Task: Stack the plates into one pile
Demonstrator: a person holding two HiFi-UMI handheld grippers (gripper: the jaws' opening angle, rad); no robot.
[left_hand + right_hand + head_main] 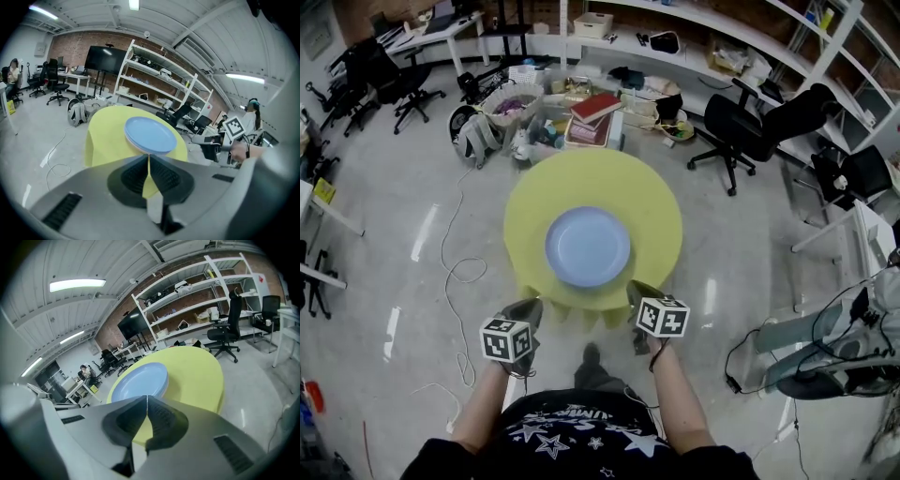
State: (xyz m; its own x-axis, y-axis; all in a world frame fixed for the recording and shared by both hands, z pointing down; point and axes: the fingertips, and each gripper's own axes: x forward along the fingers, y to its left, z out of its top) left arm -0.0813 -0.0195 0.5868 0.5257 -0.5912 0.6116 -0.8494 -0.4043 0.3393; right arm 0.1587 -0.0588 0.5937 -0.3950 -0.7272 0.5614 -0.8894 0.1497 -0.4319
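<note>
A pile of light-blue plates (588,246) lies in the middle of the round yellow table (647,187). The pile also shows in the left gripper view as plates (150,134) and in the right gripper view as plates (139,380). My left gripper (531,304) hovers off the table's near-left edge, its jaws pressed together with nothing between them (148,157). My right gripper (638,292) hangs at the near-right edge, likewise shut and empty (146,398). Both point toward the plates and touch neither them nor the table.
Behind the table stand a basket (512,103), a stack of books (594,114) and a backpack (469,133). A black office chair (741,131) is at the back right. Cables (459,272) trail over the floor at the left, more equipment (834,366) at the right.
</note>
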